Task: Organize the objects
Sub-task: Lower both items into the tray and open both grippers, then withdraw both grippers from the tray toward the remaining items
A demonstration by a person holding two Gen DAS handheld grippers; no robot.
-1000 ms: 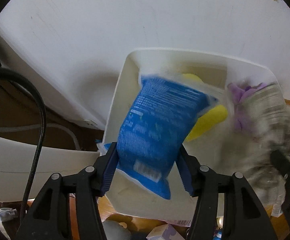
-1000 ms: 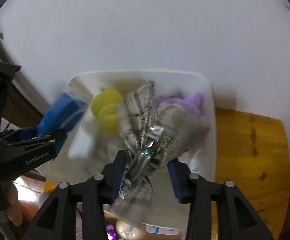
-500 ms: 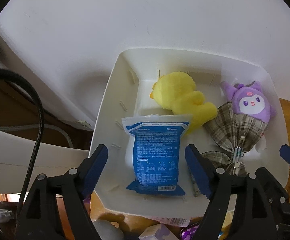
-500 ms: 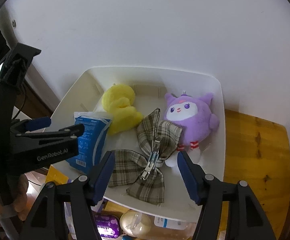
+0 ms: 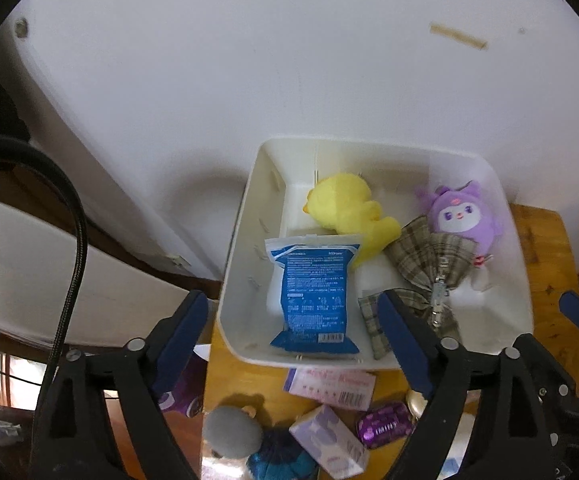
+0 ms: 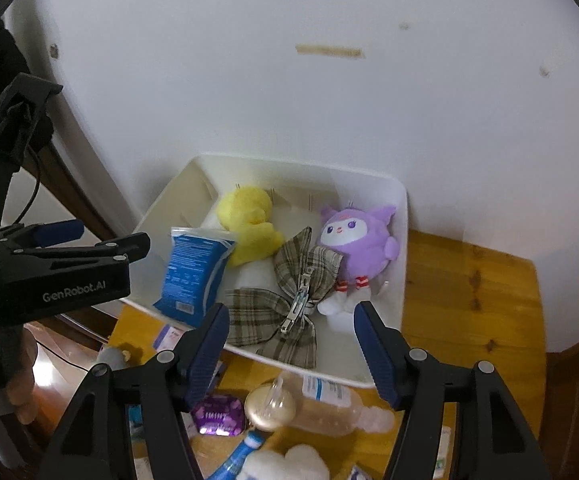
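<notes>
Both claws, left (image 5: 293,336) and right (image 6: 289,344), hang wide and empty near the white bin (image 6: 403,248). Inside it lie the blue packet (image 5: 313,292) and plaid bow (image 6: 289,300), sorted alongside two plush toys; loose clutter below the bin on the worktop (image 6: 469,300) likely awaits collection.

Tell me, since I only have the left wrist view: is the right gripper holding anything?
Observer: No. The right gripper is open and empty. In its own view its fingers frame the plaid bow, which lies in the white bin.
Operator: What is hidden behind my right finger, on the table?
Observer: A clear bottle with a gold cap lies on its side just in front of the bin's near rim.
Operator: Anything else loose down there?
Observer: A white fluffy item sits at the bottom edge of the right wrist view, nearer than the bottle.
</notes>
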